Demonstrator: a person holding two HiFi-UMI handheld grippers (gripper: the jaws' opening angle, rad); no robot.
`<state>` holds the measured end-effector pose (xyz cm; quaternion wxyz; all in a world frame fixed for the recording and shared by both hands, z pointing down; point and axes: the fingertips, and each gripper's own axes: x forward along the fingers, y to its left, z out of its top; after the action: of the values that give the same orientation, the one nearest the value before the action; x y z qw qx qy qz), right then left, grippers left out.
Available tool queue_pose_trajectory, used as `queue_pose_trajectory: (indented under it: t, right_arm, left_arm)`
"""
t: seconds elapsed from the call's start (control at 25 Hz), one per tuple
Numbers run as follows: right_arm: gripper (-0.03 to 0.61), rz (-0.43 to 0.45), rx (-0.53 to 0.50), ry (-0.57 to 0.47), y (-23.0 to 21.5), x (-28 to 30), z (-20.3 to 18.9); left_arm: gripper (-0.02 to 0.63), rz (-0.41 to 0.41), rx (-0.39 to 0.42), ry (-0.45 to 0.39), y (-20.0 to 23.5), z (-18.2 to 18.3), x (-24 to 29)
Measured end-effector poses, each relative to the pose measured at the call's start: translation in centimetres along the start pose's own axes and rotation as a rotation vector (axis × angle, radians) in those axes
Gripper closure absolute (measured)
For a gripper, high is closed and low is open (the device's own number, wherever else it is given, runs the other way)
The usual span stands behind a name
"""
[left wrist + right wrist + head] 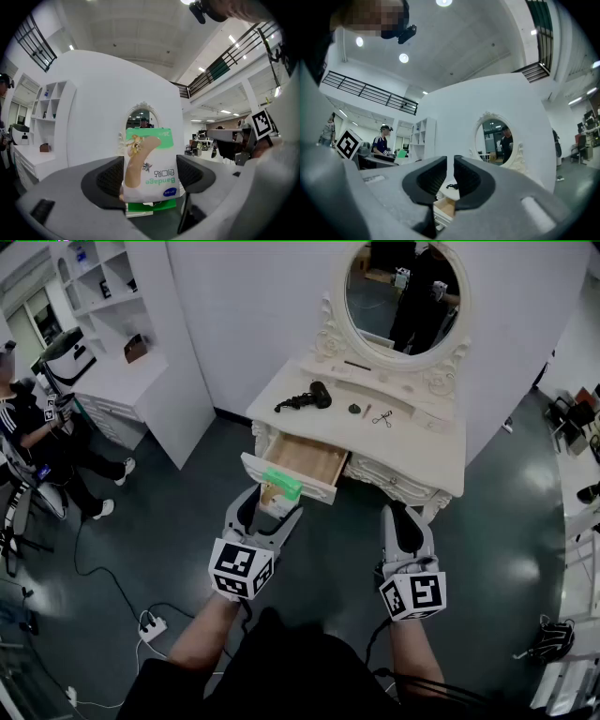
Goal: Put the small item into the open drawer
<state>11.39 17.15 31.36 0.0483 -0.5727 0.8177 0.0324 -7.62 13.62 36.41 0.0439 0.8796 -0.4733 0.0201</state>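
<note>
The left gripper [272, 505] and right gripper [398, 514] are pale grey moulded shells, their curved jaws lined with black ribbed pads [429, 180]. Each carries a white cube [242, 568] printed with black square markers. The person wears a dark top [272, 671]

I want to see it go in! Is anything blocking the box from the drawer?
Nothing visible blocks it. The left tool holds the bandage box right by the front of the open drawer, and the drawer's wooden inside looks bare.
</note>
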Motion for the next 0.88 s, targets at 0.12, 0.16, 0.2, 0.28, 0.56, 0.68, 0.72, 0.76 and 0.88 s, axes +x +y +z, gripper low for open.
queue_pose_trajectory:
  t: [0.12, 0.16, 0.2, 0.28, 0.56, 0.68, 0.72, 0.76, 0.88]
  right_arm:
    - [0.532, -0.006, 0.0, 0.005, 0.2, -0.3, -0.8]
    - [0.532, -0.005, 0.0, 0.007, 0.3, -0.3, -0.9]
    - [0.532, -0.005, -0.001, 0.009, 0.5, -0.3, -1.1]
    - [0.532, -0.004, 0.0, 0.015, 0.8, -0.4, -1.6]
    - [0.471, 0.024, 0.058, 0.035, 1.5, -1.0, -2.9]
    - [0.466, 0.037, 0.063, 0.025, 1.4, -1.2, -2.7]
    - [0.466, 0.041, 0.064, 0.022, 1.4, -1.3, -2.7]
    - [0.466, 0.045, 0.067, 0.018, 1.3, -1.3, -2.6]
    - [0.466, 0.053, 0.075, 0.009, 1.3, -1.3, -2.4]
  left_arm:
    - [0.27, 0.017, -0.015, 0.003, 0.7, -0.5, -0.8]
    - [0.27, 0.02, -0.016, 0.004, 0.9, -0.6, -1.0]
    - [0.27, 0.021, -0.015, 0.007, 0.9, -0.8, -1.1]
    - [0.27, 0.021, -0.009, 0.014, 1.0, -1.2, -1.4]
    - [0.27, 0.036, 0.009, 0.039, 0.7, -1.7, -2.5]
    - [0.27, 0.035, 0.03, 0.042, 0.1, -1.9, -2.5]
    - [0.27, 0.034, 0.039, 0.045, -0.1, -2.0, -2.4]
    - [0.27, 0.034, 0.048, 0.051, -0.2, -2.3, -2.3]
    - [0.27, 0.035, 0.06, 0.079, -0.1, -3.0, -2.0]
